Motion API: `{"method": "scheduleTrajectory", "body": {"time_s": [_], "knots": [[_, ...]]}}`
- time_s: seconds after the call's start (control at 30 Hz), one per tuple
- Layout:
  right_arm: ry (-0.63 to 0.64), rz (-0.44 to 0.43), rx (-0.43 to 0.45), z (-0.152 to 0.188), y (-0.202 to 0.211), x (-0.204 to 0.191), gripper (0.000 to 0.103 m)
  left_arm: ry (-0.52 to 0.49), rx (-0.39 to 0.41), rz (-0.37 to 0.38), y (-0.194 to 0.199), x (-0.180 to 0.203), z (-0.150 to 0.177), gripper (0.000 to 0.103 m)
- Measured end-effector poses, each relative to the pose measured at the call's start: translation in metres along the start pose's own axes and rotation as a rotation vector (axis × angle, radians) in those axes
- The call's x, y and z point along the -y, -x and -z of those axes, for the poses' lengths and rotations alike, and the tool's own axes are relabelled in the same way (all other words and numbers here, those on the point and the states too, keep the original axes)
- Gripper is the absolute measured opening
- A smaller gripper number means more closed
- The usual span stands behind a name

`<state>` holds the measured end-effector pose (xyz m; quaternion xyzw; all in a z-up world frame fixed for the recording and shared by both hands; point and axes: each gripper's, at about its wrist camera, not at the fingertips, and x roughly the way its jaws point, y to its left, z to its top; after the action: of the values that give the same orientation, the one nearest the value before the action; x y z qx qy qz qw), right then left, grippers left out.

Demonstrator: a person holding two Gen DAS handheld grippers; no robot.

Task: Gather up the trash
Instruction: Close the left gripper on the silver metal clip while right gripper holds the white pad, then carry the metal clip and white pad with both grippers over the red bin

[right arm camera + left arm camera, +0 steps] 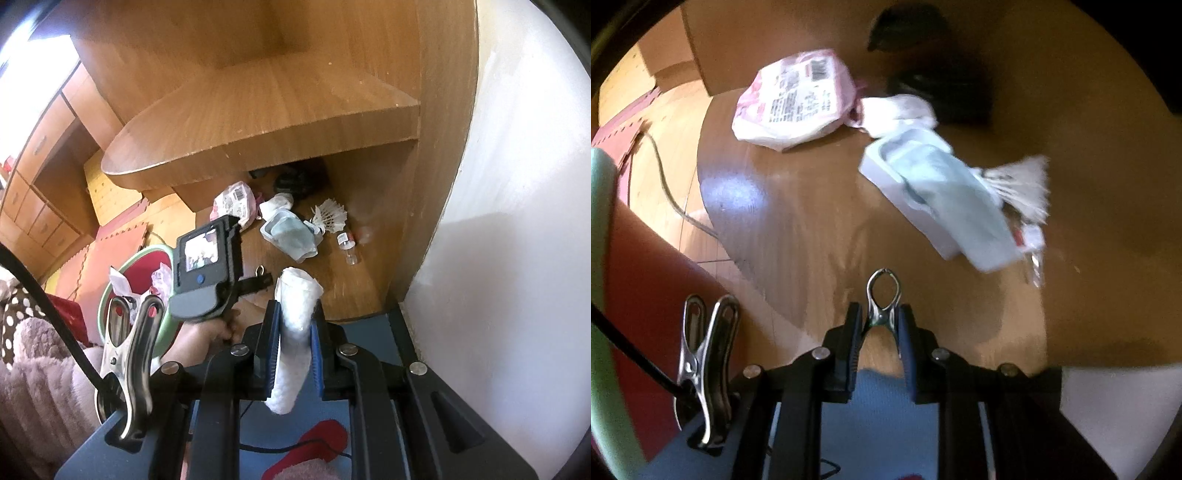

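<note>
My left gripper (881, 314) is shut on a small silver metal clip (882, 295), held above the wooden shelf (812, 229). On the shelf lie a pink-and-white wrapper (794, 99), a crumpled white tissue (901, 109), a white tray with a pale blue mask (938, 195) and a shuttlecock (1023, 184). My right gripper (295, 314) is shut on a rolled white paper towel (295, 325), nearer than the same pile (291, 232). The left gripper (207, 273) shows in the right wrist view, held in a hand, between the bin and the shelf.
A green-rimmed bin with a red liner (122, 273) holds some wrappers at the left, below the shelf edge. A small clear bottle (347, 247) lies by the shuttlecock. An upper shelf (258, 122) overhangs the pile. A white wall (517, 221) bounds the right. A cable (665, 181) runs over the floor.
</note>
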<state>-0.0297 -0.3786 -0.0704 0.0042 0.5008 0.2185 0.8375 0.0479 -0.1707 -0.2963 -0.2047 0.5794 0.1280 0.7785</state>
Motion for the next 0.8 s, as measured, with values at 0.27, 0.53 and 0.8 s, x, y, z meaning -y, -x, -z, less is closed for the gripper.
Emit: {"method": "scheduleTrajectory", "body": {"time_s": [0.27, 0.53, 0.8], "knots": [[-0.009, -0.003, 0.029, 0.000, 0.010, -0.007, 0.016, -0.117, 0.021, 0.053, 0.054, 0.017, 0.025, 0.020], [0.010, -0.024, 0.038, 0.004, 0.012, -0.025, 0.016, -0.145, 0.057, 0.102, 0.121, 0.009, 0.036, 0.020], [0.074, -0.045, 0.049, 0.004, 0.015, -0.054, 0.016, -0.137, 0.094, 0.134, 0.181, -0.018, 0.044, 0.020]]}}
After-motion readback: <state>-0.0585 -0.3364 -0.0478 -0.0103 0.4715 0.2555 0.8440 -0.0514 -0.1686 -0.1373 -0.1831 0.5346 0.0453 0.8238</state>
